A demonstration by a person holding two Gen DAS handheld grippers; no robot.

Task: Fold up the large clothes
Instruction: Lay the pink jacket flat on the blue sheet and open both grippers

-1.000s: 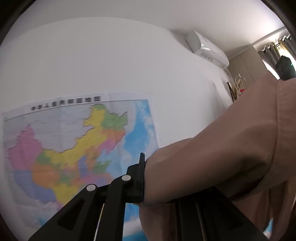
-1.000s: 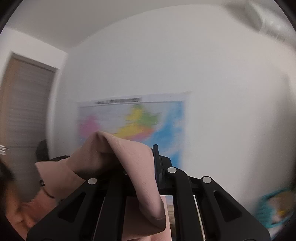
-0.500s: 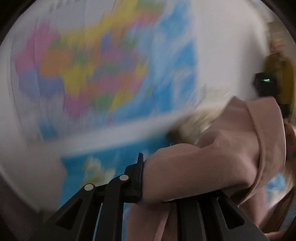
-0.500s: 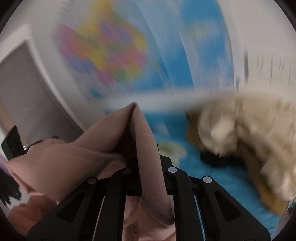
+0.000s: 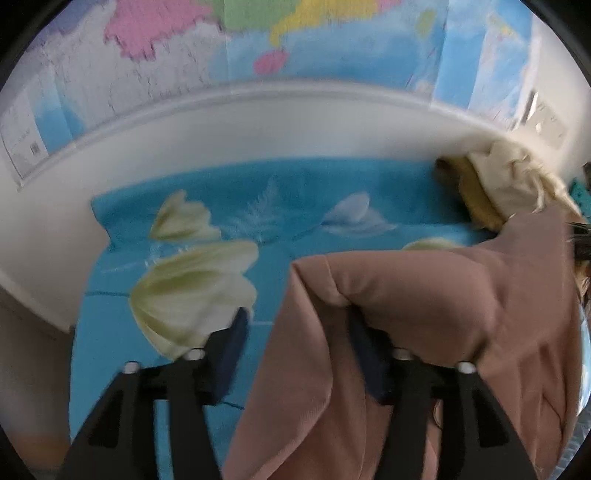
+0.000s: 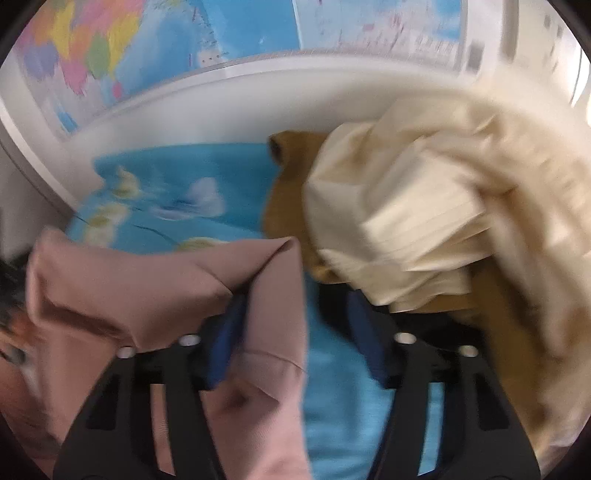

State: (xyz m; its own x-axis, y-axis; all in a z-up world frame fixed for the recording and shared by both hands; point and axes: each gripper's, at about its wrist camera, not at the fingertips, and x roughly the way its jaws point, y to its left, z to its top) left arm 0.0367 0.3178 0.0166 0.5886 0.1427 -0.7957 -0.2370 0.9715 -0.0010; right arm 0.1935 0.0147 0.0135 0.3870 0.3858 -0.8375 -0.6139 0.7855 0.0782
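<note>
A dusty-pink garment (image 5: pixel 424 295) hangs over the bed. In the left wrist view my left gripper (image 5: pixel 299 332) stands open; the cloth drapes over its right finger and down between the fingers. In the right wrist view my right gripper (image 6: pixel 295 317) is open too; the pink garment (image 6: pixel 147 280) drapes over its left finger (image 6: pixel 225 332). Neither gripper pinches the cloth.
A blue bedsheet with pale flowers (image 5: pixel 207 236) covers the bed below. A heap of cream and mustard clothes (image 6: pixel 424 206) lies at the right, also seen in the left wrist view (image 5: pixel 506 184). A white wall with a coloured map (image 5: pixel 258 33) stands behind.
Both grippers swung down from facing the wall to facing the bed. Both opened and let go of the pink garment, which now only drapes on the fingers.
</note>
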